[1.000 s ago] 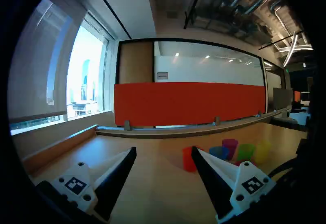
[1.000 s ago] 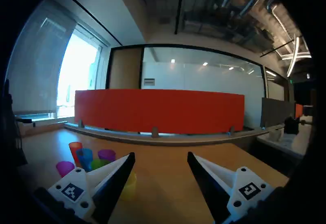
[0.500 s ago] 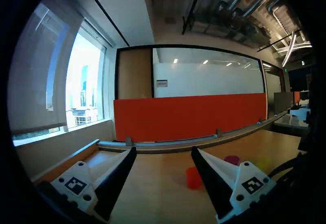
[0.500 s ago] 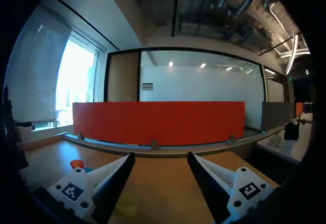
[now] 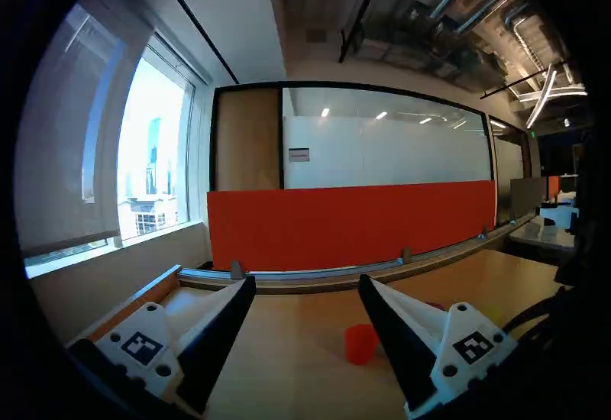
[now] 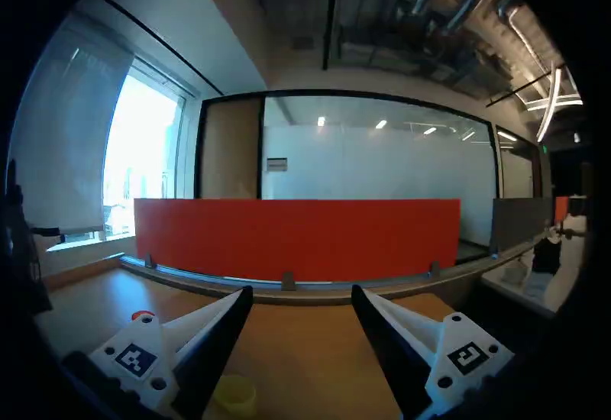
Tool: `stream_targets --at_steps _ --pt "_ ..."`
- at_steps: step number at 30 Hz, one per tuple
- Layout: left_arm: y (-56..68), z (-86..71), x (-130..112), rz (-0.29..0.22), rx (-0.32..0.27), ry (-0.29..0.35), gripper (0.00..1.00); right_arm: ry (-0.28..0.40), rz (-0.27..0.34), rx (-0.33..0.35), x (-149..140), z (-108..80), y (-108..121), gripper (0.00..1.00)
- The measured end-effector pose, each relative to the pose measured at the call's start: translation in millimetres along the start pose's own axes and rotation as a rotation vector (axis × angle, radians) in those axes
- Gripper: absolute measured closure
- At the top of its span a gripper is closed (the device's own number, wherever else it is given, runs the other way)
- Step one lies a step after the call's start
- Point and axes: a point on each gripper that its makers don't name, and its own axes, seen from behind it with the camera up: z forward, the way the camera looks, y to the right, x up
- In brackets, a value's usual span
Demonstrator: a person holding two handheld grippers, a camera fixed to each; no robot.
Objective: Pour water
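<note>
1. Left gripper view: I have the left gripper (image 5: 305,279) level above the wooden table (image 5: 305,378). Its two fingers are spread wide with nothing between them.
2. The orange cup (image 5: 360,342) stands upright on the table just inside my right-hand finger. That finger hides part of the cup's right edge. I cannot tell from here whether the finger touches the cup.
3. A small purple shape (image 5: 436,306) pokes out above the same finger. It is too little for me to name.
4. Beyond the table runs a long red panel (image 5: 351,225) along its far edge, and a bright window (image 5: 149,183) fills the wall to the left.
5. Right gripper view: the right gripper (image 6: 302,289) also sits low over the table (image 6: 305,366). Its fingers are wide apart and holding nothing.
6. The yellow cup (image 6: 234,395) stands at the bottom of this view, tucked against the inner edge of the left-hand finger and partly behind it.
7. A sliver of orange rim (image 6: 142,315) peeks out just above that finger's marker plate, further off on the table.
8. The red panel (image 6: 298,237) spans the far side here as well, with a glass wall above it.
</note>
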Motion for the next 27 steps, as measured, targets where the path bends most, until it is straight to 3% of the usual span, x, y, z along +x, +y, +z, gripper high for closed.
stream_targets --at_steps 8,27 --pt "5.2 7.1 7 -0.026 -0.057 -0.003 0.0 -0.012 0.004 0.063 -2 2.4 -12 0.0" --pt "42.5 12.9 9 -0.095 -0.309 -0.027 0.0 -0.038 -0.013 0.428 4 1.6 -92 0.01"
